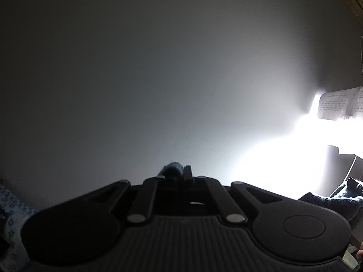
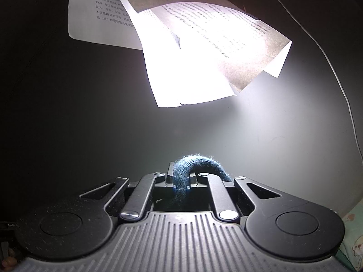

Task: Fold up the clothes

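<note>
While both cameras pointed up at a pale wall [image 2: 90,124], the right gripper [image 2: 181,178] had its fingers clamped on a fold of dark blue knitted garment [image 2: 199,162], which bulged out beyond the tips. The left gripper [image 1: 175,173] pinched a smaller tuft of that blue knit between fingers nearly together. More of the garment hung at the near right of the left view. Printed paper sheets [image 2: 204,45] glowed brightly on the far wall, with a thin white cable [image 2: 340,86] running down the right.

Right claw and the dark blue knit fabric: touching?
Touching. The right wrist view shows the right claw shut on the dark blue knit fabric, which bulges out in a loop above the pads.
</note>
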`<state>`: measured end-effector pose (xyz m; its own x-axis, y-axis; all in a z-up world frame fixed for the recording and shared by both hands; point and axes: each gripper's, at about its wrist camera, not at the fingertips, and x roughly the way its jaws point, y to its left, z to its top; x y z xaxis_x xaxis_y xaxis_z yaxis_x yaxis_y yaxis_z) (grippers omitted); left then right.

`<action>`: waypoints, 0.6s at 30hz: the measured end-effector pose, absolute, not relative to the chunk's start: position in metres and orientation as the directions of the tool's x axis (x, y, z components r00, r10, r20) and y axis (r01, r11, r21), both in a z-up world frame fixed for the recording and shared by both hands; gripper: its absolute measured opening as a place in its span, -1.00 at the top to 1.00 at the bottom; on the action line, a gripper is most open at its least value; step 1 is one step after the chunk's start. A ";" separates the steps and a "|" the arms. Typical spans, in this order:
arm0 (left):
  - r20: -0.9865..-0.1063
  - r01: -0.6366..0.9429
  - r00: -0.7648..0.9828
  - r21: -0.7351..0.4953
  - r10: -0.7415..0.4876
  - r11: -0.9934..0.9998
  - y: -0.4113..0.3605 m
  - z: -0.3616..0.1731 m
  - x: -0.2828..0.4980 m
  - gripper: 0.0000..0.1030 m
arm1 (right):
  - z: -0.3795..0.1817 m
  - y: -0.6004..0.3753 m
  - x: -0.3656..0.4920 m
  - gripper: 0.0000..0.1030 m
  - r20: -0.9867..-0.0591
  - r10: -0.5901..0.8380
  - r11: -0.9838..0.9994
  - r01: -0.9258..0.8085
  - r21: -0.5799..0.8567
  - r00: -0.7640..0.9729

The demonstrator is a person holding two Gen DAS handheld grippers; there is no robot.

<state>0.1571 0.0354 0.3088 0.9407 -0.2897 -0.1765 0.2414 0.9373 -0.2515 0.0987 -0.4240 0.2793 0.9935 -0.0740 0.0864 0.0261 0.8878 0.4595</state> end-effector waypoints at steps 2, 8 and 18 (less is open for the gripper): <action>-0.174 0.249 0.940 -0.245 -0.295 0.937 0.033 0.305 0.156 1.00 | 0.271 -0.423 0.091 0.84 0.070 -0.065 0.894 0.027 0.447 0.995; -0.231 0.286 0.915 -0.206 -0.331 0.936 0.026 0.263 0.136 1.00 | 0.246 -0.419 0.067 0.84 0.019 -0.040 0.912 0.029 0.408 0.999; -0.401 0.240 0.845 -0.307 -0.353 0.921 0.061 0.160 0.050 1.00 | 0.187 -0.405 -0.007 0.84 -0.145 0.008 0.934 0.045 0.354 0.989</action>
<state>0.0503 0.0614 0.1598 0.8452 -0.3533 -0.4010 0.2396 0.9212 -0.3066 -0.0069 -0.4052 0.1871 0.9894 0.0078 -0.1449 0.0446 0.9340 0.3544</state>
